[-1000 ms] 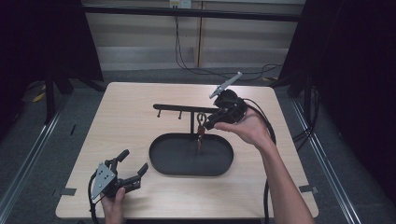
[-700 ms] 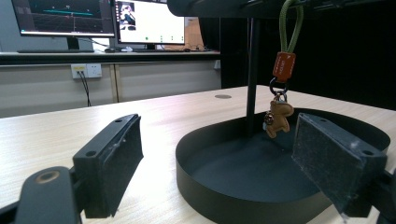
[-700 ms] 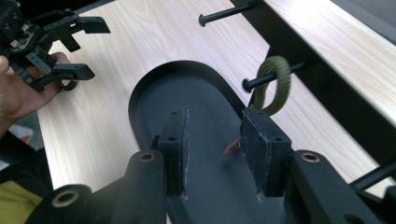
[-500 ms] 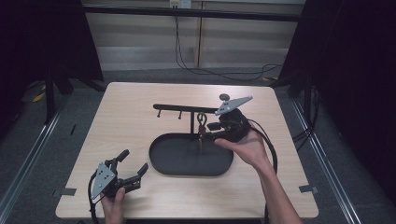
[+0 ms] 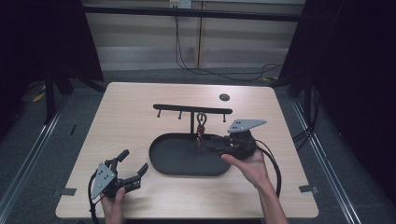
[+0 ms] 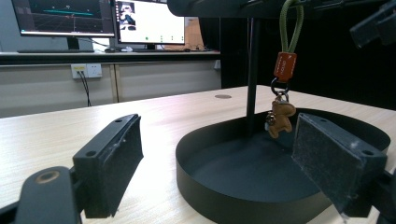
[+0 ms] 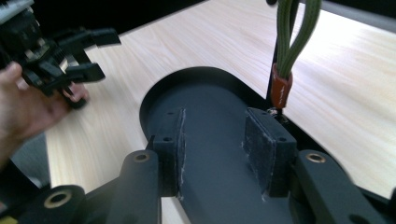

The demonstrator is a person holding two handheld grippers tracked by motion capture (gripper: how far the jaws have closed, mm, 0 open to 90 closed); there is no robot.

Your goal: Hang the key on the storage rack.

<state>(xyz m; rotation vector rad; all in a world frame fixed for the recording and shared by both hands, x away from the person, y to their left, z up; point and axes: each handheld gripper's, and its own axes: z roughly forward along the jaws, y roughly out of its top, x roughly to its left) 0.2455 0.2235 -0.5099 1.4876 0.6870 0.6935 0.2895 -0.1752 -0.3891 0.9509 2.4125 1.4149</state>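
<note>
Keychain, olive cord loop w/ orange tab and small brown figure charm, hangs vertical from the black T-bar stand, over the back half of the black oval metal tray. R gripper is the nearer one, low over the tray's right end; jaws apart, nothing between, have just been opening slightly. Charm lies just beyond and outboard of its right-hand pad. L gripper near front-left table corner, jaws wide apart, empty.

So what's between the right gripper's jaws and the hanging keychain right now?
Nothing solid. In the right gripper view the right gripper stands open over the black tray, with the keychain just beyond its right jaw, apart from it.
</note>
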